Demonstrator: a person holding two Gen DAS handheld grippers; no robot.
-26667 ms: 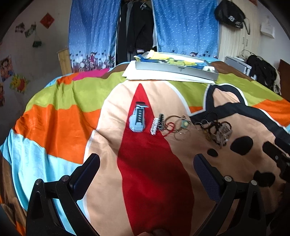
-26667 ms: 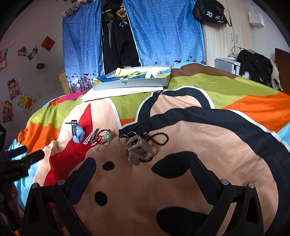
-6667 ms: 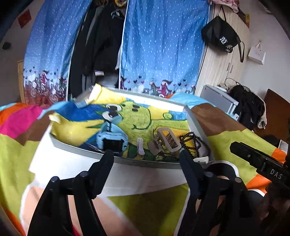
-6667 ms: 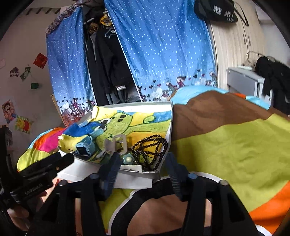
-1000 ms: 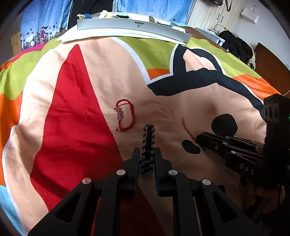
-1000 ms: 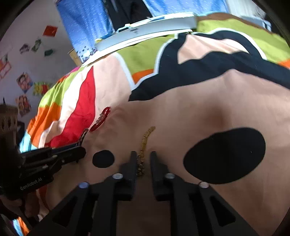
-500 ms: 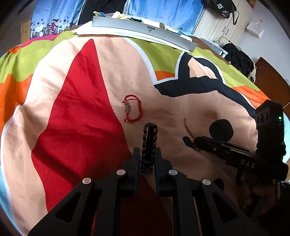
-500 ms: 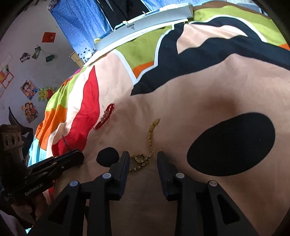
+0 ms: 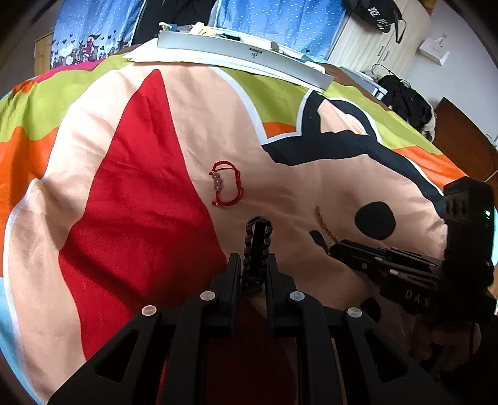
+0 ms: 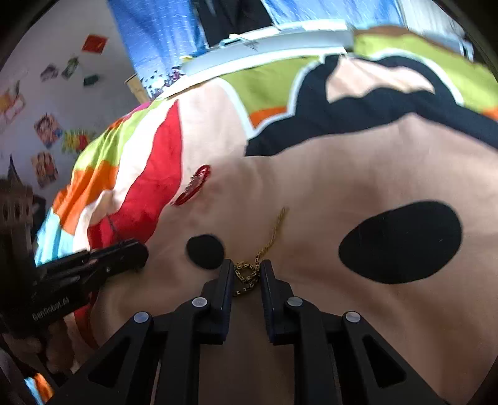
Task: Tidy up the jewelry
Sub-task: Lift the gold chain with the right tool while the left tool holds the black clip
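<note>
A bed (image 9: 130, 193) covered by a brightly patterned quilt fills both views, backed by blue curtains (image 9: 274, 21) and a wall with posters (image 10: 46, 131). At its far edge a long grey tray (image 9: 242, 53) is seen. The left tool (image 9: 253, 264) is clamped on a dark ridged hair clip (image 9: 256, 246), raised above the quilt. The right tool (image 10: 246, 274) is nearly closed around the bunched end of a gold chain (image 10: 267, 243), whose remainder trails across the quilt. A red cord bracelet (image 9: 225, 183) lies apart, beyond both. "DAS" is printed on the right tool's body, and "GenRobot.AI" on the left tool's.
</note>
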